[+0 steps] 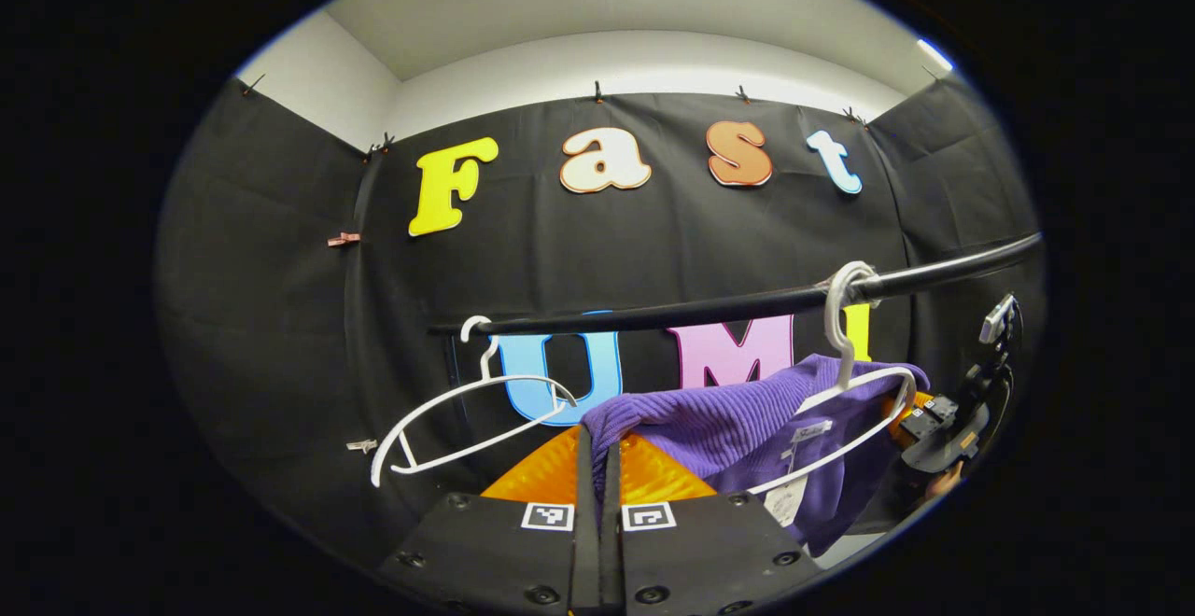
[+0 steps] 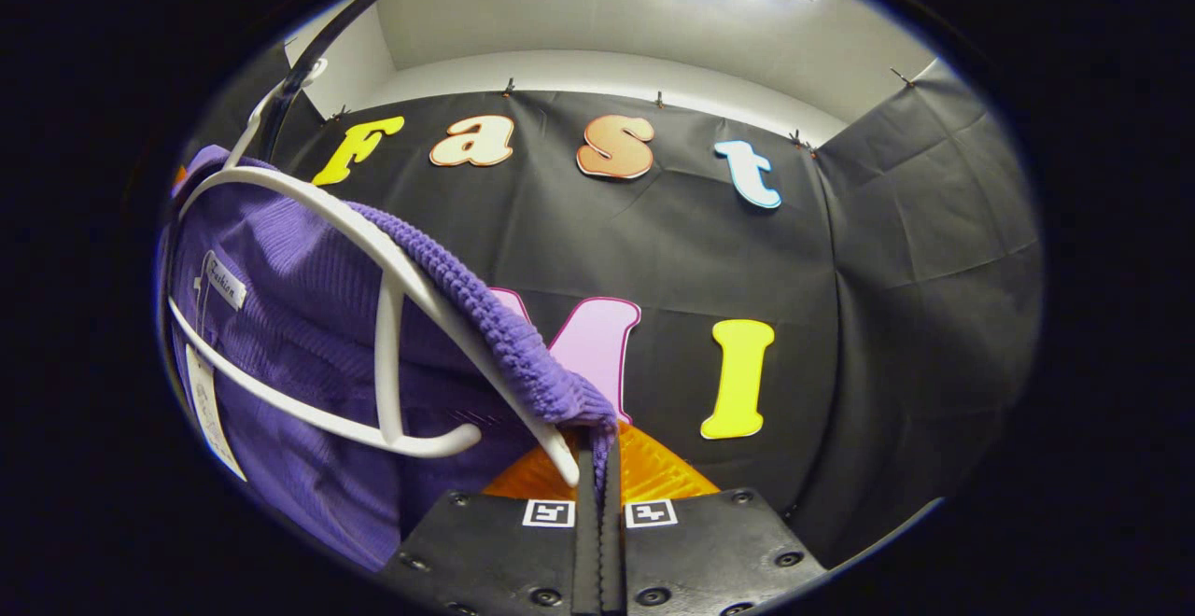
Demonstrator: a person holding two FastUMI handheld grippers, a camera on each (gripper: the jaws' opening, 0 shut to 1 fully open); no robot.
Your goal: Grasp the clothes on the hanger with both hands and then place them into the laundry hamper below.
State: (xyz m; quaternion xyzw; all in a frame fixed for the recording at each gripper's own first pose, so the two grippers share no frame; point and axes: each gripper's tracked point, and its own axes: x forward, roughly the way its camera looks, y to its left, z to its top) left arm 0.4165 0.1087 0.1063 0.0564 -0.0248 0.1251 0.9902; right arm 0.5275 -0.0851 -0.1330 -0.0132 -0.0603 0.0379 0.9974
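Sweater [image 1: 738,420] hangs on hanger [image 1: 864,411] under rail [image 1: 747,303]; left gripper [image 1: 598,467] and right gripper [image 2: 597,462] each pinch a shoulder edge, jaws pressed tight, for pulling it off.

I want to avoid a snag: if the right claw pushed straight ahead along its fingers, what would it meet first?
The purple sweater it already pinches, then probably the white hanger; depth is unclear.
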